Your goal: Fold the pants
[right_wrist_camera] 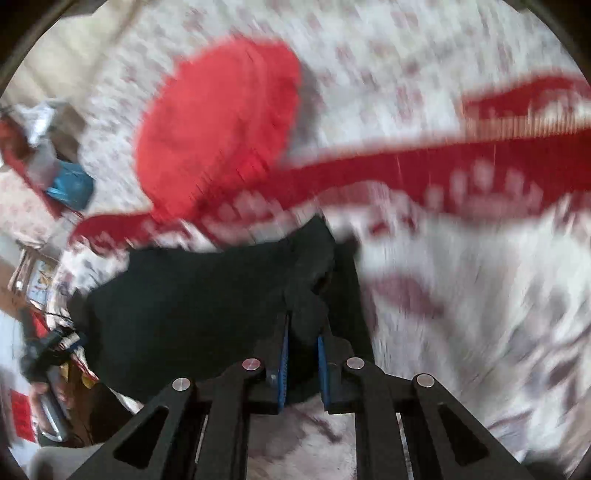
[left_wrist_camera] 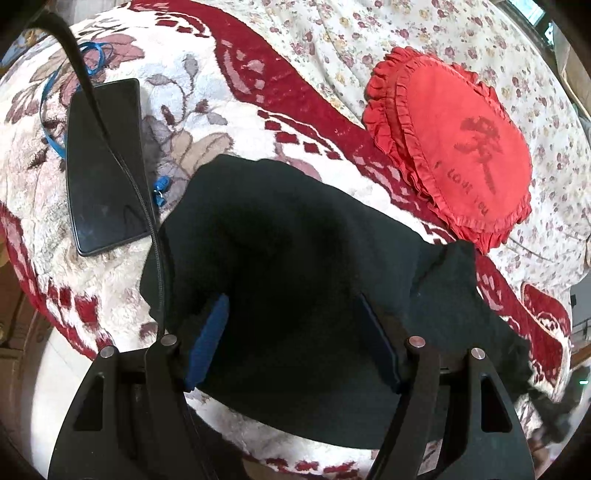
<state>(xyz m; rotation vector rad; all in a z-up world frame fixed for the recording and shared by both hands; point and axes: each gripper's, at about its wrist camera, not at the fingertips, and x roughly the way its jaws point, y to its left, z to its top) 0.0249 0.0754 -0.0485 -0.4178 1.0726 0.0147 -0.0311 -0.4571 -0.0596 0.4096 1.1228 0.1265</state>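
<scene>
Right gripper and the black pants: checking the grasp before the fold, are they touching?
Touching. The right wrist view shows the right gripper with its blue-padded fingers pinched on a bunched edge of the black pants.

Red frilled cushion (left_wrist_camera: 454,147) on floral sheet (left_wrist_camera: 369,33); phone (left_wrist_camera: 105,166) on blanket (left_wrist_camera: 207,92).

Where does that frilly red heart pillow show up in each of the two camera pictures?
Left wrist view: the red heart pillow lies upper right, sharp, on the flowered bedding beyond the black pants.
Right wrist view: the pillow sits upper left, blurred.
Shared landmark: the blanket's dark red border band runs beside the pillow in both.
</scene>
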